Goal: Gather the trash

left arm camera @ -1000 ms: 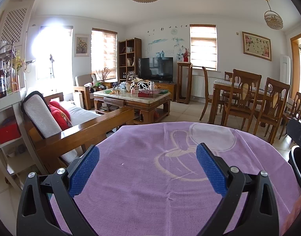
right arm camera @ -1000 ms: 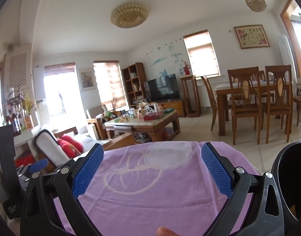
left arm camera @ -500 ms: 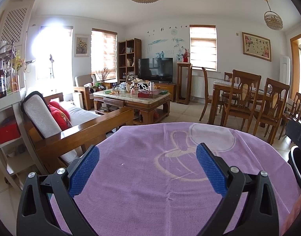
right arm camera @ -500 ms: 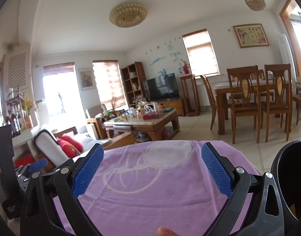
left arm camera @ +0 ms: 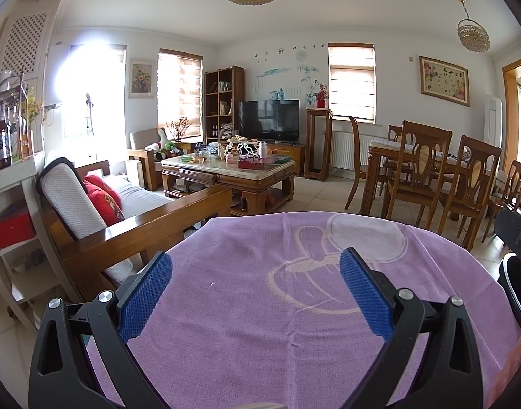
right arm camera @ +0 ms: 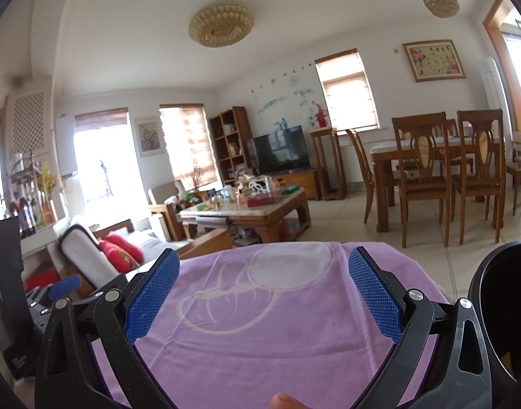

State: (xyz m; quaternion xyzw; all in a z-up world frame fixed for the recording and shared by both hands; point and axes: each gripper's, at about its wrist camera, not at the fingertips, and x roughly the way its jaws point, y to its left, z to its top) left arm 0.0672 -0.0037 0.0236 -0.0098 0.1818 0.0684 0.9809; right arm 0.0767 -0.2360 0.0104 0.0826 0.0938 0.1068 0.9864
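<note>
Two grippers are hovering over the purple cloth (left arm camera: 260, 306) covering the counter. The left gripper (left arm camera: 255, 289) is spreading its blue pads (left arm camera: 144, 296) wide, holding nothing; the right gripper (right arm camera: 264, 293) is doing likewise. A black bin (right arm camera: 499, 306) is standing just right of the right gripper, rim partly in view. No trash is showing on the cloth. Beyond, a wooden sofa (left arm camera: 131, 218) is sitting at left, a cluttered coffee table (left arm camera: 226, 170) mid-room, dining chairs (left arm camera: 417, 177) at right.
</note>
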